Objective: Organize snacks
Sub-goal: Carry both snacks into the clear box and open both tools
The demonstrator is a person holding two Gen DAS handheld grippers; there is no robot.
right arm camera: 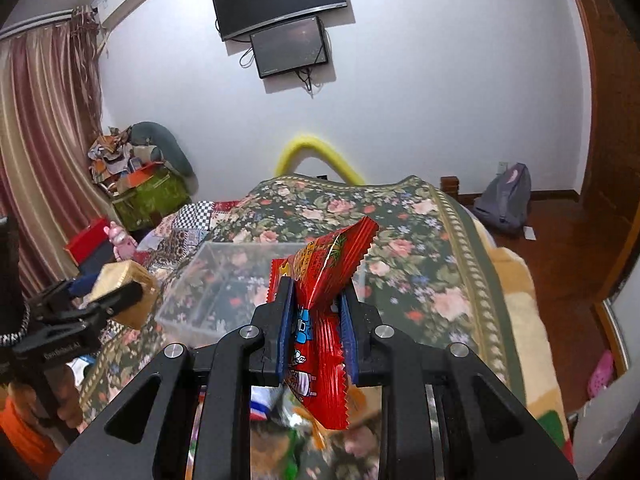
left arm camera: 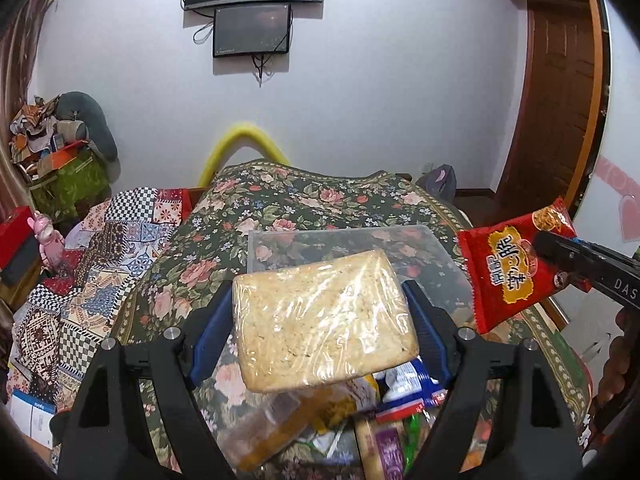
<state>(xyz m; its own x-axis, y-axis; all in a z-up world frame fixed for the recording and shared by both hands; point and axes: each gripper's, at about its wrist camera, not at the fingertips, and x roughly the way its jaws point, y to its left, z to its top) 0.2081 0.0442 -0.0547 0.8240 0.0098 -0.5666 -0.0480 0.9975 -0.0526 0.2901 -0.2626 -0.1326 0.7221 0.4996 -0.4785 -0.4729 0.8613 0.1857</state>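
My left gripper (left arm camera: 320, 312) is shut on a wide, pale, plastic-wrapped cracker block (left arm camera: 324, 320), held above the flowered bed; the same block (right arm camera: 120, 292) shows at the left of the right wrist view. My right gripper (right arm camera: 316, 300) is shut on a crinkled red snack packet (right arm camera: 324, 320), which also appears at the right of the left wrist view (left arm camera: 508, 276). A clear plastic box (left arm camera: 352, 248) sits on the bedspread just beyond both grippers (right arm camera: 224, 288). A pile of other snack packets (left arm camera: 360, 412) lies below the left gripper.
The flowered bedspread (right arm camera: 420, 232) covers the bed, with a patchwork quilt (left arm camera: 100, 264) at the left. Boxes and clutter (left arm camera: 60, 160) stand in the far left corner, a grey backpack (right arm camera: 504, 200) on the floor at the right. A hand (right arm camera: 68, 404) holds the left gripper's handle.
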